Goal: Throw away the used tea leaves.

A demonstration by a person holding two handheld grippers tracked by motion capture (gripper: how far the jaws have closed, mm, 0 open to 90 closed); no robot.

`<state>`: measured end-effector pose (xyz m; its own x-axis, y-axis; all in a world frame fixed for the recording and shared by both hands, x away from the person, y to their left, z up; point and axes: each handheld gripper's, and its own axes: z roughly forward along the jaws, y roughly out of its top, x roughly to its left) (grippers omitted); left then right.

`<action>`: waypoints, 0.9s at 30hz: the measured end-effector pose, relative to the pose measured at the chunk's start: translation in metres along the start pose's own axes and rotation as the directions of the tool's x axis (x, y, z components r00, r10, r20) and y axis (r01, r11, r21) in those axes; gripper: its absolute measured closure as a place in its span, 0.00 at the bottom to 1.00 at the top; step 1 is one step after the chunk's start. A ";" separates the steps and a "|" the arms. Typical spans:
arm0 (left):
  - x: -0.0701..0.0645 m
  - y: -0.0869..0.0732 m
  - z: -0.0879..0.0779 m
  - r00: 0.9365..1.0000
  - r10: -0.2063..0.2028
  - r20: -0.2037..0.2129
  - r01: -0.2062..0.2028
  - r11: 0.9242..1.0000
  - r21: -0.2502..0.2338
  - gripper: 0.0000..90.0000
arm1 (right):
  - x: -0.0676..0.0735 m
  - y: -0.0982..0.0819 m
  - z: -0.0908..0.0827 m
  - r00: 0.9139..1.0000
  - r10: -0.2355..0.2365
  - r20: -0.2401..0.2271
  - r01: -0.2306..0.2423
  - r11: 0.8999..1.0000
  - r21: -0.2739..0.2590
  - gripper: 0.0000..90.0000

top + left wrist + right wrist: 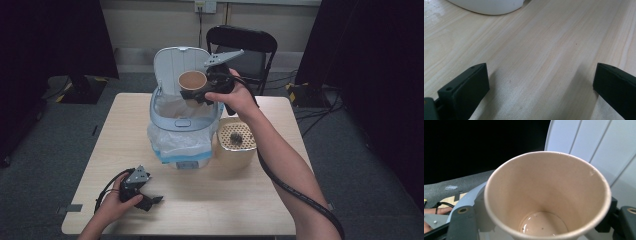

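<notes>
My right gripper (202,95) is gripping a paper cup (192,80) by its lower wall, jaws closed against both sides, holding it just above the open mouth of the lined bin (184,122). My left gripper (150,201) is resting on the table (240,200) below and to the left, jaws spread wide and empty. The cup is tan, empty but for a wet film and dark specks on its base (543,224). I am judging it light, thin-walled and easily crushed; the grip should stay gentle and low, where the base stiffens the wall.
</notes>
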<state>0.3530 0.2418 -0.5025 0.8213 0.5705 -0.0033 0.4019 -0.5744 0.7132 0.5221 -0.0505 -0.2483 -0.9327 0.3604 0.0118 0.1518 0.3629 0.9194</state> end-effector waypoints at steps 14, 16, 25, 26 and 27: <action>0.000 0.000 0.000 1.000 0.000 0.000 0.000 1.000 -0.001 0.00 | 0.003 -0.003 0.007 1.000 0.000 -0.007 0.000 1.000 0.016 0.23; 0.000 0.000 0.000 1.000 0.000 0.000 0.000 1.000 0.000 0.00 | 0.003 -0.004 0.008 1.000 0.005 -0.007 -0.005 1.000 0.020 0.20; 0.000 0.000 0.000 1.000 0.000 0.000 0.000 1.000 0.000 0.00 | 0.002 -0.003 0.006 0.999 0.022 -0.026 -0.021 1.000 0.015 0.16; 0.000 0.000 0.000 1.000 0.000 0.000 0.000 1.000 0.000 0.00 | 0.002 -0.004 0.005 0.999 0.022 -0.025 -0.021 1.000 0.020 0.16; 0.000 0.000 0.000 1.000 0.000 0.000 0.000 1.000 0.000 0.00 | 0.001 -0.004 0.004 0.999 0.020 -0.025 -0.020 1.000 0.023 0.16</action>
<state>0.3530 0.2418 -0.5025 0.8214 0.5703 -0.0029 0.4016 -0.5748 0.7129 0.5215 -0.0483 -0.2540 -0.9374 0.3460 0.0405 0.1777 0.3750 0.9098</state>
